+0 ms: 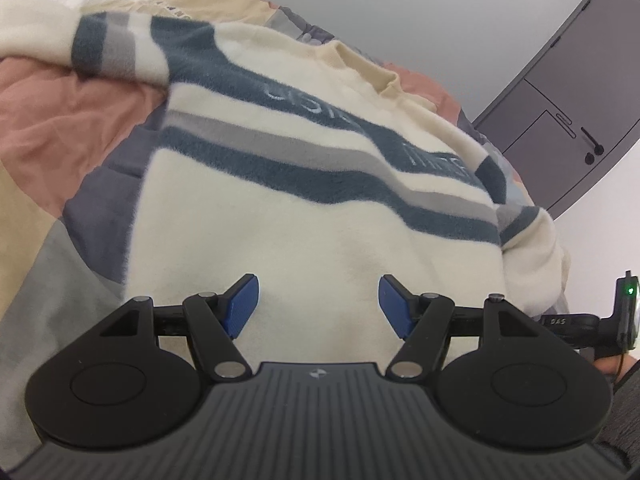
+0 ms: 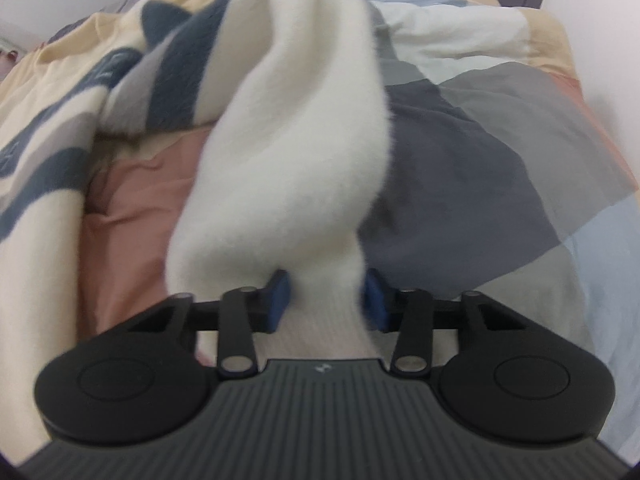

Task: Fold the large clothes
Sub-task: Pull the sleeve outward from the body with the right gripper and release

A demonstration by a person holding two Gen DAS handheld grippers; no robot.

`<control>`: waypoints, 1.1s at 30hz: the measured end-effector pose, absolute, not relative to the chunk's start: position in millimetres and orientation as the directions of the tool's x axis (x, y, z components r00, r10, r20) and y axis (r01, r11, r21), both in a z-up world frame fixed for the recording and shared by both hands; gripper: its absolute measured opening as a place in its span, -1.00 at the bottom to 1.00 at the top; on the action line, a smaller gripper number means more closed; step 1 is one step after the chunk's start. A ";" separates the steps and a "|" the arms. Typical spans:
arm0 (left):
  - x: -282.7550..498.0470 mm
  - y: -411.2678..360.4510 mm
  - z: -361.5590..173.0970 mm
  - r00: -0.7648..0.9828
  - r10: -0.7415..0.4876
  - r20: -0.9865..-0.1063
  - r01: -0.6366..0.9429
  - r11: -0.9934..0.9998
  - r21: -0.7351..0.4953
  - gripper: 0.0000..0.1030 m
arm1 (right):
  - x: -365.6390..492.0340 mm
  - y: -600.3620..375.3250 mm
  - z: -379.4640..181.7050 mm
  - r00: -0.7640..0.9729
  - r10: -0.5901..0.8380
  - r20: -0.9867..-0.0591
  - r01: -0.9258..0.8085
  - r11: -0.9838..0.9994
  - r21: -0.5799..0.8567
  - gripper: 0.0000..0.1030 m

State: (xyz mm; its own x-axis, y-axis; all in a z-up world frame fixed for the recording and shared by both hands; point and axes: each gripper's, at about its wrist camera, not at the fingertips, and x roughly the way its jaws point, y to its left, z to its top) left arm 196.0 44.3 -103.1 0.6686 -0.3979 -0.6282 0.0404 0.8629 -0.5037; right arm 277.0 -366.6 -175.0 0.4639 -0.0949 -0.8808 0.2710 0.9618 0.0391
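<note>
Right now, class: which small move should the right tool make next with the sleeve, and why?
Probably carry the sleeve across onto the sweater body: the right tool has the sleeve's cuff between its pads, while the body lies spread on the bedcover.

Patchwork bedspread (image 2: 500,128) in pink, grey, beige, blue ahead of both tongs; white wall (image 1: 400,4) beyond, grey panelled door (image 1: 568,112) upper right.
</note>
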 end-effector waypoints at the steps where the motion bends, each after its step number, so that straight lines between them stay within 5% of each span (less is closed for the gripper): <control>1: 196.2 44.8 -103.5 0.667 -0.400 -0.628 0.041 0.862 -0.505 0.39 | 277.4 -364.1 -174.2 0.464 -0.091 -0.881 0.261 0.965 0.038 -0.34; 3: 196.3 44.9 -103.7 0.666 -0.401 -0.629 0.041 0.862 -0.506 0.39 | 277.4 -360.3 -171.5 0.466 -0.092 -0.880 0.247 0.968 0.030 -0.77; 4: 196.1 45.4 -103.8 0.665 -0.403 -0.628 0.041 0.860 -0.508 0.39 | 277.1 -359.2 -167.6 0.469 -0.117 -0.875 0.254 0.967 0.007 -0.82; 23: 196.9 50.2 -100.7 0.697 -0.327 -0.639 0.014 0.896 -0.443 0.39 | 284.9 -496.9 -33.1 0.529 -0.570 -0.629 0.513 0.805 -0.299 -0.84; 33: 205.1 73.1 -93.3 0.746 -0.199 -0.635 -0.070 0.925 -0.372 0.39 | 315.5 -548.3 -68.0 0.458 -0.620 -0.637 0.554 0.759 -0.341 -0.84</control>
